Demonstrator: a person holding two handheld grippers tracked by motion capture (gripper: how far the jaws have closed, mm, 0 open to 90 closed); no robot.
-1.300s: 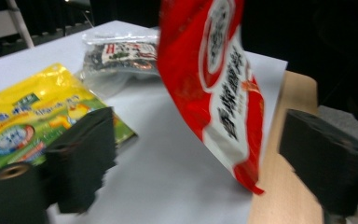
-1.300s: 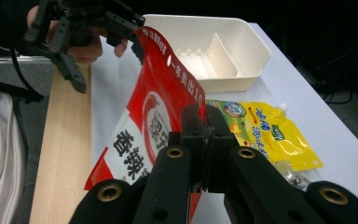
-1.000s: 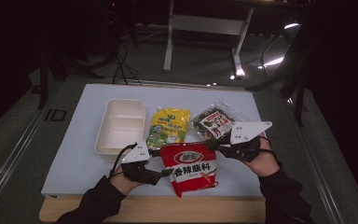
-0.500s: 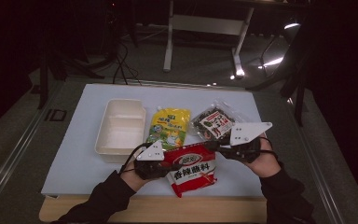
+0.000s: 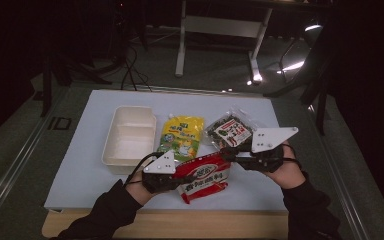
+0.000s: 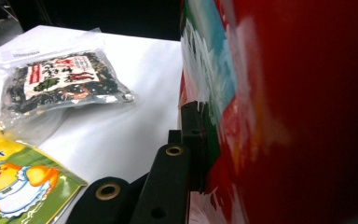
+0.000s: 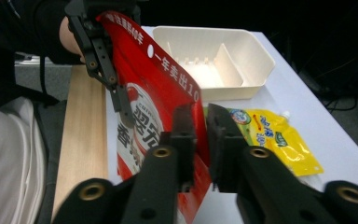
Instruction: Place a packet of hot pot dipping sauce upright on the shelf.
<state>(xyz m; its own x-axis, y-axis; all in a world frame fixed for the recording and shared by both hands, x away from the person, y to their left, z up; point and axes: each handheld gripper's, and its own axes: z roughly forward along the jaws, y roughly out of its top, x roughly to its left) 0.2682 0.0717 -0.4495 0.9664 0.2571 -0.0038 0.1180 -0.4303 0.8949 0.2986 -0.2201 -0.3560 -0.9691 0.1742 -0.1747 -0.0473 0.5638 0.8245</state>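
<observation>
Red seasoning pouch (image 5: pixel 201 176) pinched at both ends, near edge of white table (image 5: pixel 80 170).

From the left: a cream two-compartment tray (image 5: pixel 129 137) is seen far-left on the table, its divider running across it. The left gripper (image 5: pixel 176 181) is clamped on the pouch's left edge, jaws just closed onto it; in the left gripper view one black jaw is pressed flat against the red film (image 6: pixel 307 116). Just beyond the pouch, a yellow sauce pouch with a chick print (image 5: pixel 181 137) lies flat beside the tray. Further right, a clear bag of dark dried mix (image 5: pixel 228 131) lies flat. The right gripper (image 5: pixel 226 154) is set on the pouch's right edge; its jaws have just eased slightly apart, with the red edge between them (image 7: pixel 200 144), contact on both pads not clearly readable. The pouch is seen lifted and tilted on the left side.
</observation>
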